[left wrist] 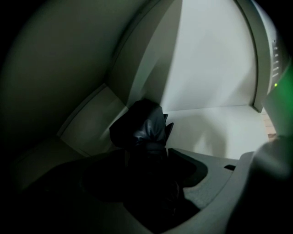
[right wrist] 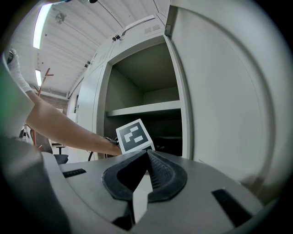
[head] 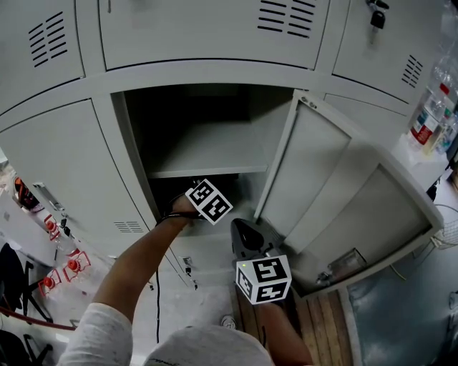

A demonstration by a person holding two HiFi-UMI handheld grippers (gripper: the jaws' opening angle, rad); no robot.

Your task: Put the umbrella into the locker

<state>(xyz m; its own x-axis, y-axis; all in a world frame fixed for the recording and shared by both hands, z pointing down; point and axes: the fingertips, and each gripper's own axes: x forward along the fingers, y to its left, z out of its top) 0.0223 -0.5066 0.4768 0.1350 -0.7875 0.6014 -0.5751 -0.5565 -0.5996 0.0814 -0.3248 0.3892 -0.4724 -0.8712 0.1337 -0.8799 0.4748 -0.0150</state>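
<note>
The grey locker (head: 93, 164) has its door (head: 315, 179) swung out to the right, and a shelf (head: 207, 154) splits the inside. My left gripper (left wrist: 149, 157) reaches into the dark compartment below the shelf; in the head view only its marker cube (head: 208, 201) shows. A folded black umbrella (left wrist: 144, 128) stands between its wide-set jaws, leaning into the back corner on the compartment floor (left wrist: 219, 128). The dark hides any contact with the pads. My right gripper (right wrist: 147, 155) hangs outside the opening, by the door's lower edge, shut and empty; it also shows in the head view (head: 243, 234).
The open door stands close on the right of both grippers. Bottles (head: 429, 118) sit on a surface at the far right. A key (head: 377, 16) hangs in an upper locker door. Red-and-white items (head: 57, 275) and a chair lie on the floor at left.
</note>
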